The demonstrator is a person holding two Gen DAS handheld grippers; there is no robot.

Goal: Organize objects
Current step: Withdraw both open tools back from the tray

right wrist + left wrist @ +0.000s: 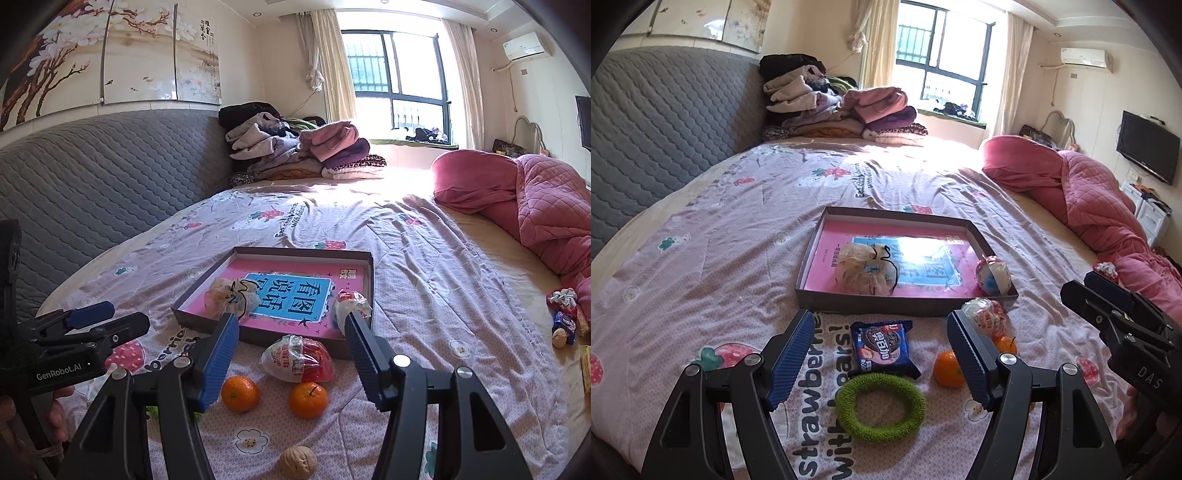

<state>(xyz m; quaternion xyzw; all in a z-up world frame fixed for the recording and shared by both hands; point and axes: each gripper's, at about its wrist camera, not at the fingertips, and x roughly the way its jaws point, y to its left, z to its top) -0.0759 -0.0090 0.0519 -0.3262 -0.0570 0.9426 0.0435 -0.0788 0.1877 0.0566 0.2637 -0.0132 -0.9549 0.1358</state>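
Note:
A shallow brown box (905, 305) with a pink book inside lies on the bed; it also shows in the right wrist view (207, 322). In it sit a cream pouch (866, 272) and a wrapped egg toy (993, 275). In front of the box lie a blue cookie packet (882, 347), a green knitted ring (881, 406), an orange (947, 369), a second orange (308, 399) and another wrapped egg toy (299, 359). A walnut (298, 461) lies nearer. My left gripper (879, 347) is open over the packet. My right gripper (290, 349) is open above the oranges.
A pile of folded clothes (842, 107) sits at the bed's far end. A pink quilt (1089, 199) is bunched along the right side. Small snacks and a walnut (563, 325) lie at the bed's right edge. A grey padded headboard (665, 122) runs along the left.

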